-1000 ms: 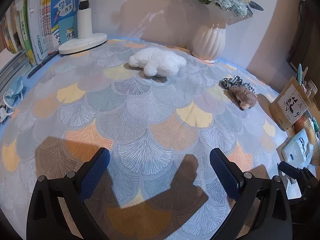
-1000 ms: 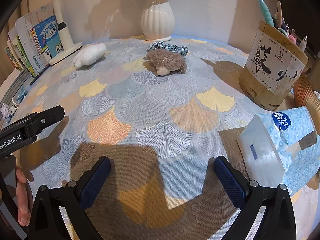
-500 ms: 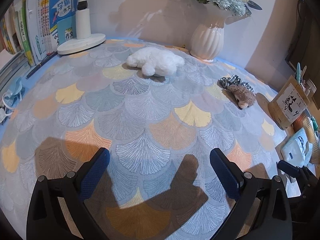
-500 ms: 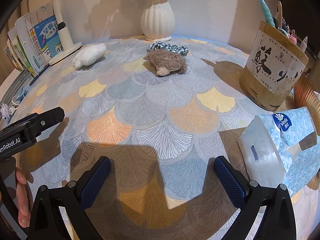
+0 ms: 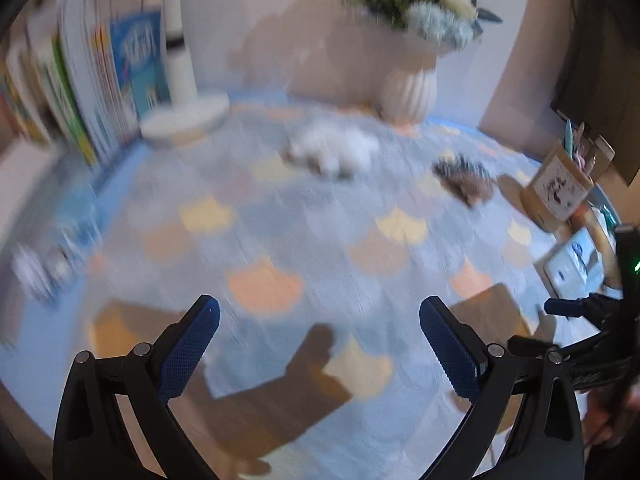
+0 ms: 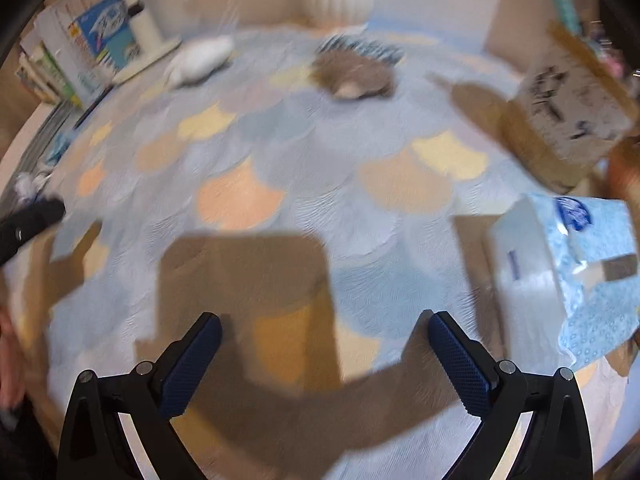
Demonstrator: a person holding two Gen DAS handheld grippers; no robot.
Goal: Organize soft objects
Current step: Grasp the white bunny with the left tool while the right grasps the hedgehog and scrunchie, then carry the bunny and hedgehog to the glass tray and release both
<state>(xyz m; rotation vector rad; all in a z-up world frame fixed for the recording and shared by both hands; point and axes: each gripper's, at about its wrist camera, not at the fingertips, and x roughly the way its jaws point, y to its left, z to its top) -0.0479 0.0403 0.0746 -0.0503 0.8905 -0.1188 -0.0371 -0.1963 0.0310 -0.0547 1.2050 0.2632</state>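
Note:
Both views are blurred by motion. A white plush toy (image 5: pixel 334 151) lies at the far side of the table, in front of the vase. A brown plush hedgehog (image 5: pixel 470 184) with a striped cloth lies to its right. In the right wrist view the white plush (image 6: pixel 200 60) is far left and the brown hedgehog (image 6: pixel 354 76) far centre. My left gripper (image 5: pixel 320 316) is open above the patterned tablecloth (image 5: pixel 320 248), far short of both toys. Nothing sits between the fingers of my open right gripper (image 6: pixel 324 324) either.
A white vase (image 5: pixel 408 92) with flowers stands at the back. Books (image 5: pixel 92 92) and a lamp base (image 5: pixel 186 120) line the left side. A wooden pen holder (image 6: pixel 568 112) and a blue tissue pack (image 6: pixel 568 276) stand at the right. A person's hand (image 6: pixel 10 364) shows at the left edge.
Both grippers have moved sharply, leaving the views blurred; the scene has shifted down in the left view and up in the right view. The toys have not moved on the table.

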